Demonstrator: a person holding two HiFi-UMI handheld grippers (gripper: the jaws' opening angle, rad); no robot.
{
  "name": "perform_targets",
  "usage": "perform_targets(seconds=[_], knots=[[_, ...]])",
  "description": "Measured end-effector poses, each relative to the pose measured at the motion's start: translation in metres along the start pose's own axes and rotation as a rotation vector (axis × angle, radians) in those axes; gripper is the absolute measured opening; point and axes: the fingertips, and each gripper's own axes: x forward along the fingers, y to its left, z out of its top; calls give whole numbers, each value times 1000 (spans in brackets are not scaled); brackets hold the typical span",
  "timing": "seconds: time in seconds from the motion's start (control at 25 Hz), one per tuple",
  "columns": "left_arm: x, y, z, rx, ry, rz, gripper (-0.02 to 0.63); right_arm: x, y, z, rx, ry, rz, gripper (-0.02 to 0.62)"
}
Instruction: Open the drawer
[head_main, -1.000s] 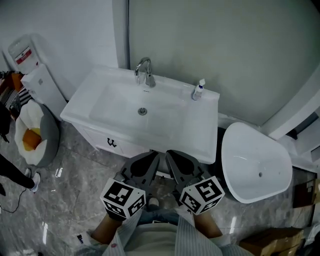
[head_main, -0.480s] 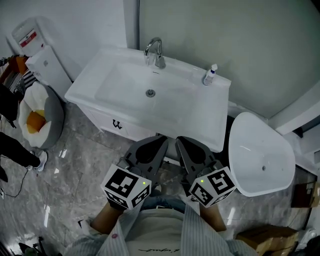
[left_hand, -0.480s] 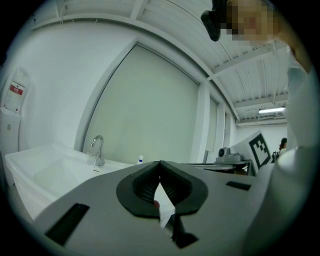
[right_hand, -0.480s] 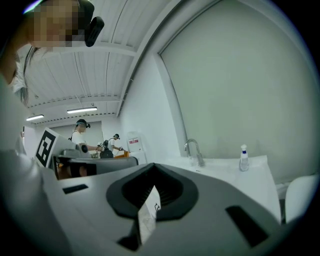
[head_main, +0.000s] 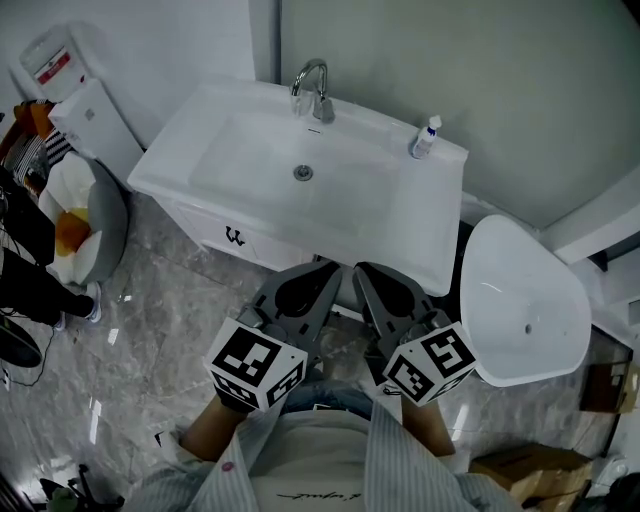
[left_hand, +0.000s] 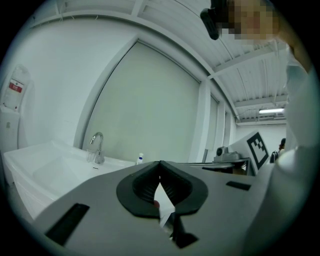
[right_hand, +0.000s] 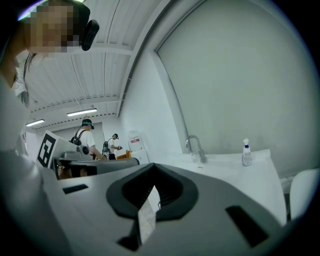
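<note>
A white vanity (head_main: 440, 260) with a sink stands against the wall. Its drawer front (head_main: 205, 228) carries a small dark handle (head_main: 234, 237) at the left. My left gripper (head_main: 333, 269) and right gripper (head_main: 358, 269) are held side by side in front of the vanity's front edge, right of the handle and apart from it. Both point level toward the wall. In the left gripper view the left gripper (left_hand: 160, 162) has its jaws meeting at the tips with nothing held. In the right gripper view the right gripper (right_hand: 152, 165) is likewise shut and empty.
A faucet (head_main: 313, 88) and a small bottle (head_main: 425, 138) stand at the back of the counter. A white oval basin (head_main: 520, 310) is on the floor at the right. A water dispenser (head_main: 75, 110), a grey cushion (head_main: 100, 225) and a person's legs (head_main: 40, 290) are on the left.
The head view has shifted, so the vanity sits higher in the picture. Both grippers keep the same stand side by side before the vanity, still shut.
</note>
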Motion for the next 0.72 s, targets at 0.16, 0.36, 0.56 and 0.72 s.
perform_targets(seconds=[0.16,0.36,0.56,0.72], knots=[[3,-2,-1,4,5,-4,17,1,-1,0,0,2,3,8],[2,2,-4,0,12,2,17,2,0,-2,3,6,11,8],[2,2,-9,-1,35,-15,17,2,-2,-5,23,12,13,8],[1,-1,-15,-7,56,-46,17,2,0,-7,32,13,18,8]])
